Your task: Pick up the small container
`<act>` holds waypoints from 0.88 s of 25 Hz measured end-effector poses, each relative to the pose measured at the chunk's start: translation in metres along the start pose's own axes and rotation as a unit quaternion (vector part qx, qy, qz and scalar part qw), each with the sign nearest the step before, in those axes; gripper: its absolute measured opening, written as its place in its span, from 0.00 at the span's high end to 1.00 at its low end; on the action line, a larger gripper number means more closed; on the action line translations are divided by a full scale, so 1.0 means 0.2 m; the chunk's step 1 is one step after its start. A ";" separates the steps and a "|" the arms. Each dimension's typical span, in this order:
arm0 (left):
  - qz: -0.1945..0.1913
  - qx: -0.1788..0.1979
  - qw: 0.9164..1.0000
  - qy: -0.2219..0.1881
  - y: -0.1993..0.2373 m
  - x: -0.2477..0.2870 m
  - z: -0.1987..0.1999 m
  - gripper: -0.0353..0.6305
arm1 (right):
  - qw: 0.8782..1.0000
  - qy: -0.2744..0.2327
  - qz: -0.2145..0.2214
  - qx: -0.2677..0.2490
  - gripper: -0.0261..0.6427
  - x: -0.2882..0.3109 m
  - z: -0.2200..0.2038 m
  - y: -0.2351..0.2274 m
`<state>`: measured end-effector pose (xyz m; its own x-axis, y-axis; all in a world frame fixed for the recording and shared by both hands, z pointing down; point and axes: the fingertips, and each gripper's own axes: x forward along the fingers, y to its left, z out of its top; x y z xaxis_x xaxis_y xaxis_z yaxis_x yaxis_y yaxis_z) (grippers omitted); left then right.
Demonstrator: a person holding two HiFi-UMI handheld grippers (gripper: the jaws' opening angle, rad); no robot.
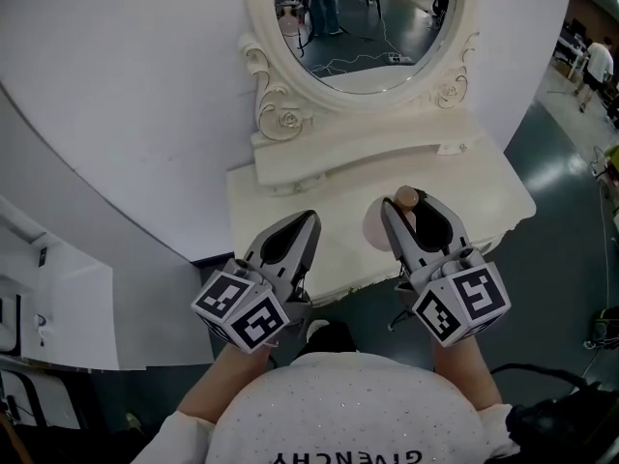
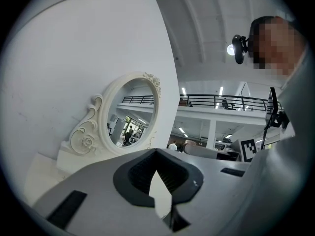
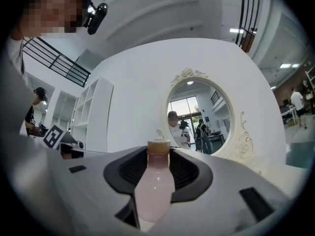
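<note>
The small container is a pale pink bottle (image 3: 154, 188) with a tan cap (image 3: 158, 146). It lies lengthwise between the jaws of my right gripper (image 3: 158, 152), cap pointing away from the camera, and the pads press on both its sides. From the head view the right gripper (image 1: 400, 207) holds the bottle (image 1: 376, 228) over the front part of the white dressing table (image 1: 290, 201), with its cap (image 1: 407, 198) poking past the tips. Whether the bottle still touches the tabletop is hidden. My left gripper (image 1: 309, 218) hovers beside it, jaws together and empty, as the left gripper view shows (image 2: 156, 152).
An oval mirror (image 1: 363, 22) in an ornate white frame stands at the back of the table against a curved white wall (image 1: 126, 95). Dark floor (image 1: 561, 153) lies to the right, with a person (image 1: 598, 66) far off. Black cables (image 1: 556, 409) lie at the lower right.
</note>
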<state>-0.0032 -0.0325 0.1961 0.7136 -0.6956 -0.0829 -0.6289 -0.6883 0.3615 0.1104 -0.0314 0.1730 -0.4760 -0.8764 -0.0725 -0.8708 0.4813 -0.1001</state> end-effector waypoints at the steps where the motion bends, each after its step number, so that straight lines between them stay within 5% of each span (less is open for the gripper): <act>1: 0.000 0.000 1.000 0.000 0.00 -0.02 0.00 0.95 | 1.000 -0.003 0.000 -0.001 0.75 -0.01 0.01 0.02; 22: 0.021 -0.005 1.000 0.001 0.12 -0.76 0.15 0.95 | 1.000 -0.016 -0.003 -0.004 0.75 -0.11 0.04 0.69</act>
<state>-0.1354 0.0499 0.1897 0.6869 -0.7238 -0.0655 -0.6557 -0.6560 0.3739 0.0023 0.0550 0.1528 -0.4664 -0.8785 -0.1031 -0.8749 0.4754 -0.0929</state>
